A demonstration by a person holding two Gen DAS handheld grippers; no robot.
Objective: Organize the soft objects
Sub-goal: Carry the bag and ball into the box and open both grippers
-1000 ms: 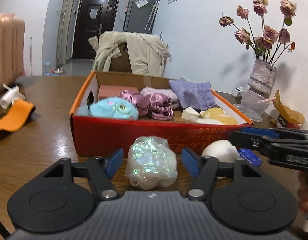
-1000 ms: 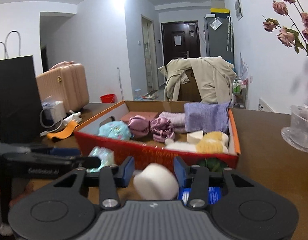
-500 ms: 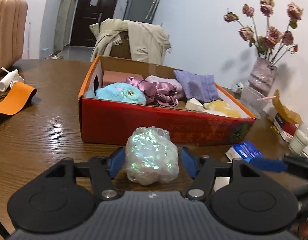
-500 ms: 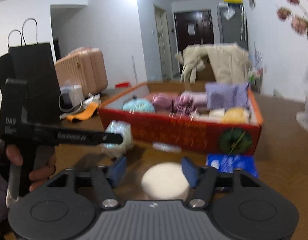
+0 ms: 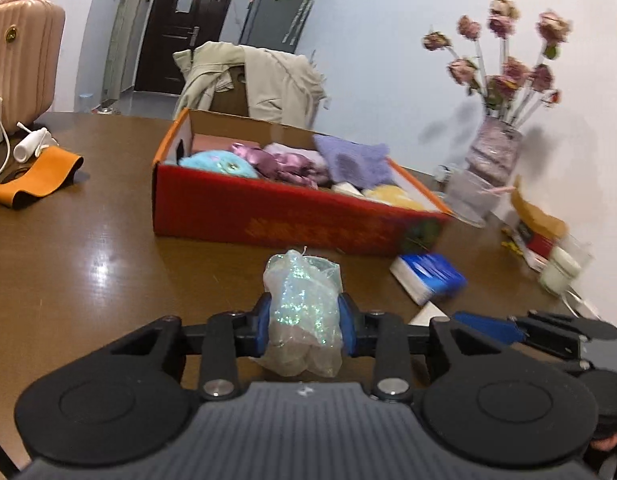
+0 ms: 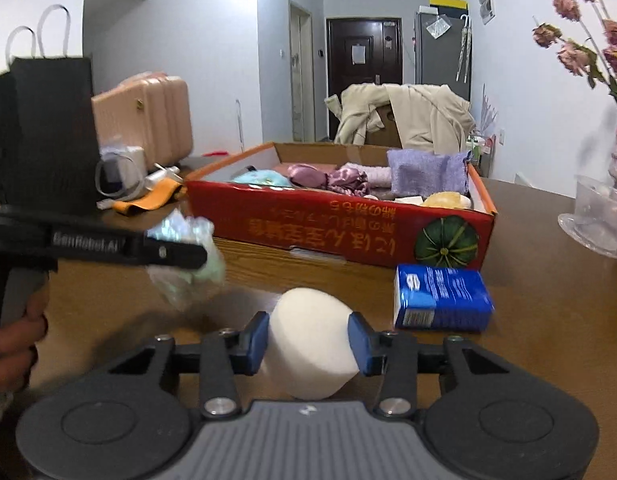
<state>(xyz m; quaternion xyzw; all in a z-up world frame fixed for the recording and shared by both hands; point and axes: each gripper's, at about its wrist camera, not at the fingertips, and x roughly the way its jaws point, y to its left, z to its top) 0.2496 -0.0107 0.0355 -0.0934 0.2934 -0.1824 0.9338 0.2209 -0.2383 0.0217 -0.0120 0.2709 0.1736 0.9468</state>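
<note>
While a glittery pouch (image 5: 302, 312) is clamped in the left hand-held gripper (image 5: 304, 324) and a white sponge (image 6: 310, 350) in the right hand-held gripper (image 6: 310, 342), both above the tabletop (image 5: 88, 248), neither has been stowed. Farther off, the red box (image 6: 340, 228) is seen already holding several soft items.

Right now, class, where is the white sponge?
The white sponge sits gripped between the right tongs low in the right wrist view, over the table, in front of the red box and left of the blue packet.
</note>
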